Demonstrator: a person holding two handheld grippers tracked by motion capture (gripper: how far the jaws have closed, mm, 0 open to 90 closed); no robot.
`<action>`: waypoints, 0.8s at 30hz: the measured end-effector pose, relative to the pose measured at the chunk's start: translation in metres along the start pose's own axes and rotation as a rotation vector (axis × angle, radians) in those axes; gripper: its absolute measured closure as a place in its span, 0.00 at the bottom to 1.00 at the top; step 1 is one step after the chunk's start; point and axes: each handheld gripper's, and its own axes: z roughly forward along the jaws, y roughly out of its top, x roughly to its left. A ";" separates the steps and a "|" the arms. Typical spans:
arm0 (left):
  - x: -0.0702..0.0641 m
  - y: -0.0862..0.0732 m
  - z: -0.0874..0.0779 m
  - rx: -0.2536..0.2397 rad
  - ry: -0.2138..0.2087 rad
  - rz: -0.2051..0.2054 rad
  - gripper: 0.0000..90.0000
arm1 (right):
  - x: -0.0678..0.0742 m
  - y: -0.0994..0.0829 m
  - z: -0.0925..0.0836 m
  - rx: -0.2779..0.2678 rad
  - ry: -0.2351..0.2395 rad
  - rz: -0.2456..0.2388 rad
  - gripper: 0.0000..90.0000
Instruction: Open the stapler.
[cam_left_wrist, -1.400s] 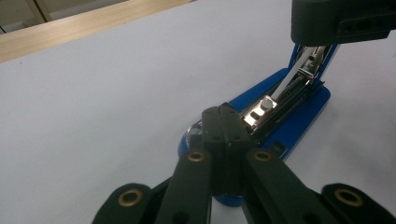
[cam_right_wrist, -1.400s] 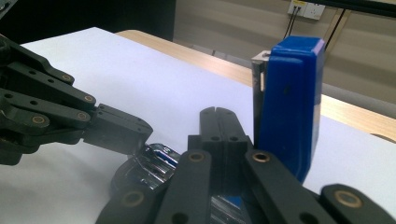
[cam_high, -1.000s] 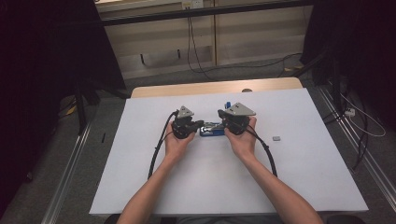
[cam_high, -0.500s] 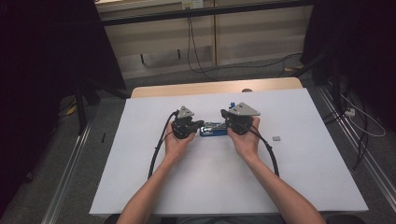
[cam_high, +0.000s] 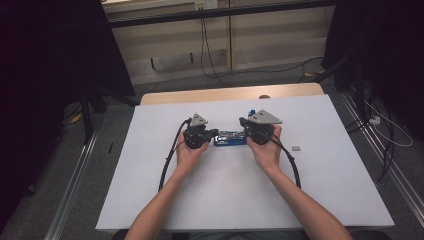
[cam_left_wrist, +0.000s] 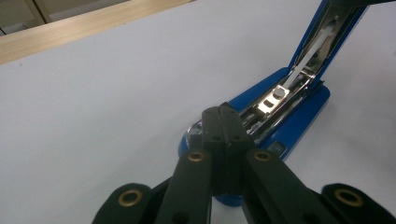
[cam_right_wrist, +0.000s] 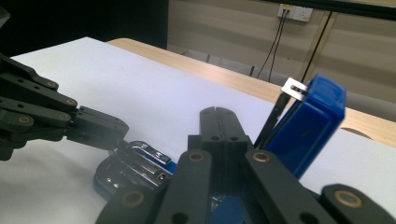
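Observation:
A blue stapler (cam_high: 229, 138) lies open on the white table (cam_high: 325, 200) between my two hands. Its lid (cam_right_wrist: 313, 126) is tipped up, and the chrome staple track (cam_right_wrist: 142, 156) is bare. In the left gripper view my left gripper (cam_left_wrist: 223, 111) is shut, its tips resting on the track's front end above the blue base (cam_left_wrist: 292, 123). The same gripper (cam_right_wrist: 116, 135) reaches in from the left in the right gripper view. My right gripper (cam_right_wrist: 215, 112) is shut with nothing between its jaws, just left of the raised lid. From above, the left gripper (cam_high: 216, 133) and right gripper (cam_high: 243, 125) face each other over the stapler.
A small grey piece (cam_high: 296, 148) lies on the table to the right of my right hand. A wooden strip (cam_high: 225, 94) runs along the table's far edge. Cables trail from both grippers toward the near edge.
My right hand has edged slightly to the right by the lid. The left hand and the stapler's base have kept still.

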 end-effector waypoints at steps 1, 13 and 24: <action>0.000 0.000 0.000 0.000 0.000 0.000 1.00 | -0.001 0.000 -0.001 0.000 -0.002 0.001 1.00; 0.000 0.000 0.000 0.000 -0.001 -0.001 1.00 | -0.011 -0.005 -0.008 0.002 -0.033 0.009 1.00; -0.001 0.000 0.000 0.003 0.001 0.001 1.00 | -0.019 -0.004 -0.016 0.002 -0.053 0.011 1.00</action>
